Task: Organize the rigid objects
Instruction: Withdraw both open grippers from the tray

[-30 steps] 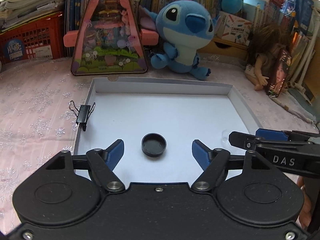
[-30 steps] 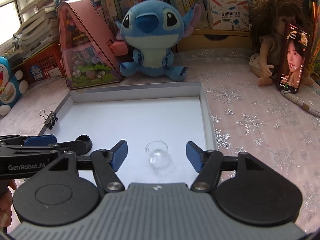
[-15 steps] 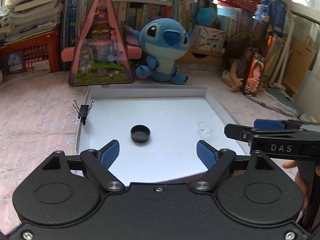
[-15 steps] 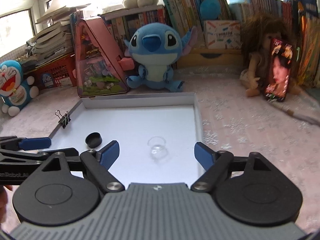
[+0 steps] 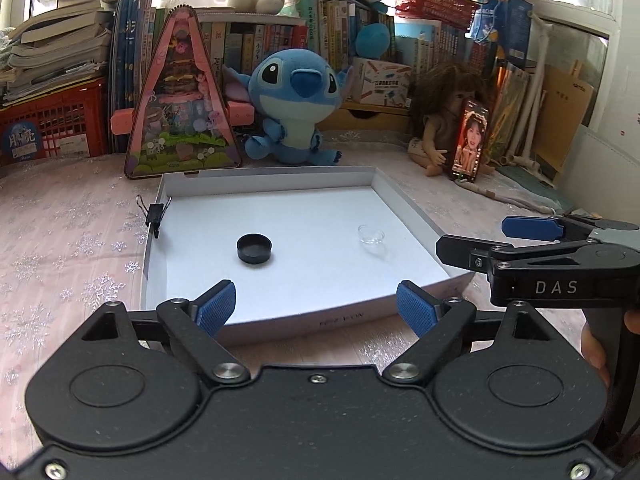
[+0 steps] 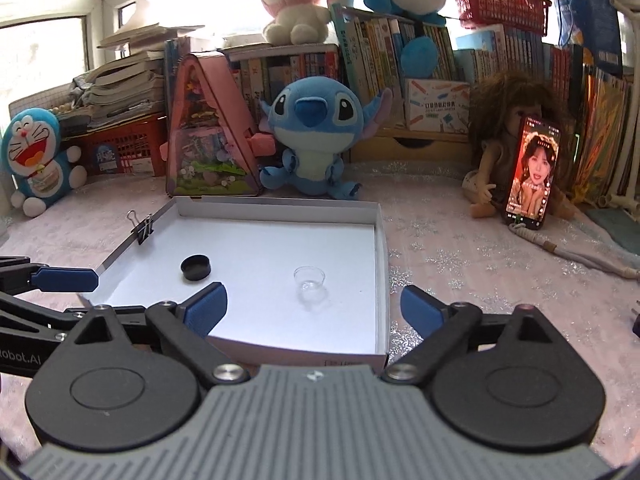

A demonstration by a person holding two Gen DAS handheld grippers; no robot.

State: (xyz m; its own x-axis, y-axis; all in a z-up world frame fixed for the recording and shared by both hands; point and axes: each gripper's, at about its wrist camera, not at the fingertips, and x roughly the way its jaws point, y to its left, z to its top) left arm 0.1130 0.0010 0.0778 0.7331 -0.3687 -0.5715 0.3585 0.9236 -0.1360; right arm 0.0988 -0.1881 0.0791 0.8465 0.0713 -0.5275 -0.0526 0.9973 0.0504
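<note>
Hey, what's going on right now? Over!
Both grippers, left and right, open, just widened, empty. Black cap and clear cup sit in white tray. Nothing blocking.

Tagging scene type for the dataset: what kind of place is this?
Most likely a home study corner or child's room, not a lab. Shelves packed with books line the back, plush toys such as the blue one and a doll sit on a tablecloth with a snowflake pattern, around a white tray.

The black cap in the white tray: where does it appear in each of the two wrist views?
Left wrist view: black cap left of centre on the tray floor.
Right wrist view: black cap near the tray's left wall.
Shared landmark: binder clip on the tray's left wall.
</note>
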